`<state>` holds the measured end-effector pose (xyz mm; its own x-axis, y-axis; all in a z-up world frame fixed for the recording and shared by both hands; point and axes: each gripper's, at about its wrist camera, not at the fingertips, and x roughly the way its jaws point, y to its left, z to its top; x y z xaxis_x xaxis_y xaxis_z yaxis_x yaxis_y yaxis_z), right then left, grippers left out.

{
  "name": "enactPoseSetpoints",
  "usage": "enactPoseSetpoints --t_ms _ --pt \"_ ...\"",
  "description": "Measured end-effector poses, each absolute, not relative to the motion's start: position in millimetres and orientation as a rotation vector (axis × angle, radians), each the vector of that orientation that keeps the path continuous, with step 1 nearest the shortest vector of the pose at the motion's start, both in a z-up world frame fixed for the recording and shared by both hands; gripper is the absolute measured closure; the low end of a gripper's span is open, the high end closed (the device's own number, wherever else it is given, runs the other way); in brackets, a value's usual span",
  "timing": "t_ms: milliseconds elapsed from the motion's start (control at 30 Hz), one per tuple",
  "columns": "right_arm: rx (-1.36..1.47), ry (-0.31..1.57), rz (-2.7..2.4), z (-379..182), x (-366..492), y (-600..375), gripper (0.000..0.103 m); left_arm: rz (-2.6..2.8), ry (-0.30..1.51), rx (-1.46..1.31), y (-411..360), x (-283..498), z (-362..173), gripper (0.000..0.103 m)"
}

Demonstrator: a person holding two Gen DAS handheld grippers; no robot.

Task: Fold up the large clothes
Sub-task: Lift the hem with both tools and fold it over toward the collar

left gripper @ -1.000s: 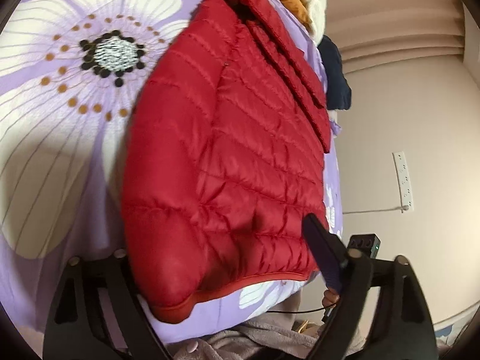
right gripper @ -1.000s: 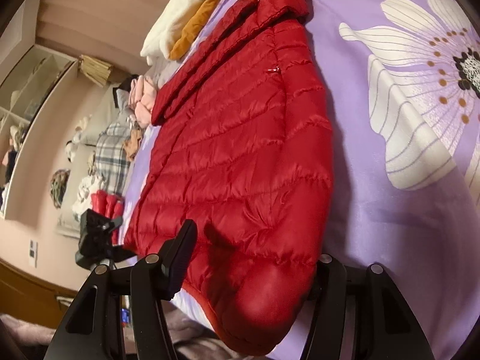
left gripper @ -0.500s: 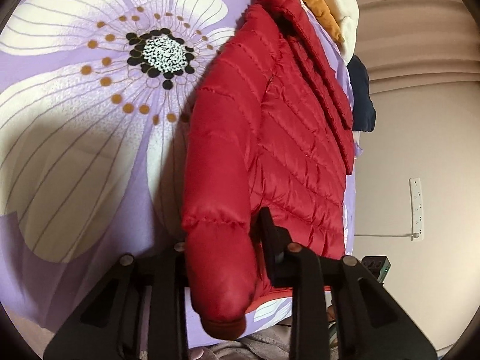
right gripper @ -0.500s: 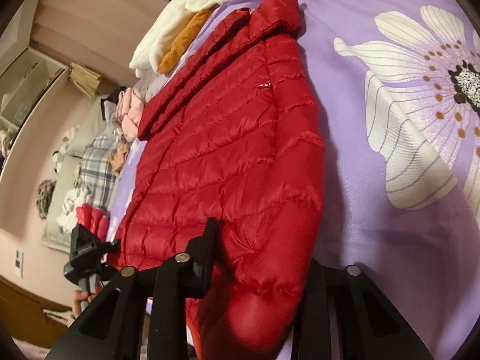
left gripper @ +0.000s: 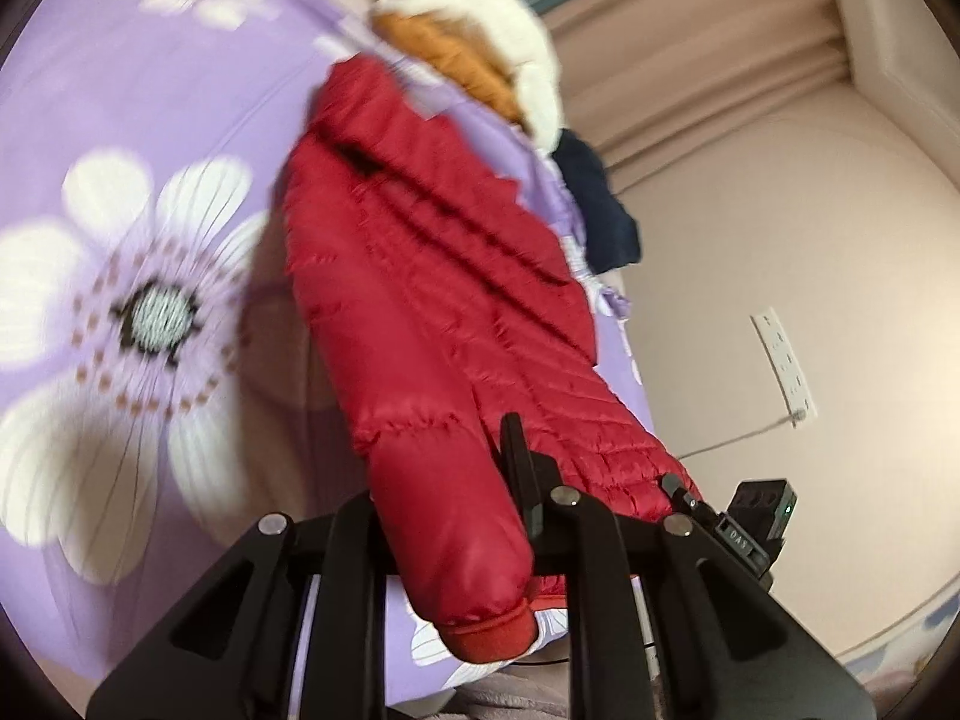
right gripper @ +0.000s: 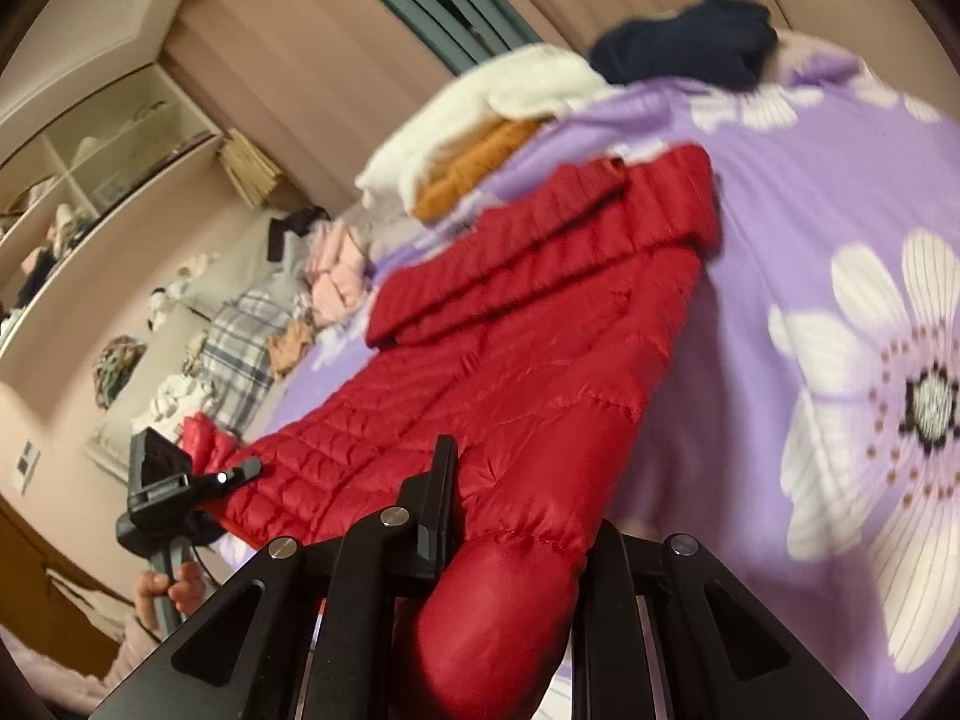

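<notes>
A red quilted puffer jacket [left gripper: 444, 312] lies on a purple bedspread [left gripper: 180, 120] with white flowers. Its near hem end hangs lifted toward me. My left gripper [left gripper: 444, 516] is shut on the lower edge of the jacket, with red fabric bulging between the black fingers [left gripper: 519, 480]. In the right wrist view the jacket [right gripper: 510, 360] stretches away to its collar. My right gripper [right gripper: 516, 546] is shut on the other lower corner of the jacket. The left gripper [right gripper: 240, 471] also shows there at the jacket's far hem corner.
A white fleece [right gripper: 480, 114], an orange garment [right gripper: 480, 162] and a dark navy garment [right gripper: 690, 42] lie at the bed's far end. A pile of plaid and pink clothes [right gripper: 258, 324] sits beyond the bed, with shelves [right gripper: 90, 180] behind. A wall socket strip [left gripper: 783, 360] is on the wall.
Both grippers have closed on the jacket's lower edge and lifted it up off the bed. Both views tilted upward, showing more of the room.
</notes>
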<state>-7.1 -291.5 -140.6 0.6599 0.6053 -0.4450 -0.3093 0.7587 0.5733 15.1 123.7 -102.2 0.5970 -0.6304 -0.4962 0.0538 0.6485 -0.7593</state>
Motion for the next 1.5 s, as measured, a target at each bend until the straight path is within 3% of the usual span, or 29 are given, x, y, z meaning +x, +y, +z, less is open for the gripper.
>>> enactPoseSetpoints --t_ms 1100,1500 --pt "0.353 0.287 0.717 -30.4 -89.6 -325.4 0.085 -0.725 0.496 -0.557 113.2 -46.8 54.1 0.087" --pt "0.413 0.348 0.695 -45.0 -44.0 -323.8 0.085 -0.653 0.582 -0.612 118.0 -10.1 25.4 0.087"
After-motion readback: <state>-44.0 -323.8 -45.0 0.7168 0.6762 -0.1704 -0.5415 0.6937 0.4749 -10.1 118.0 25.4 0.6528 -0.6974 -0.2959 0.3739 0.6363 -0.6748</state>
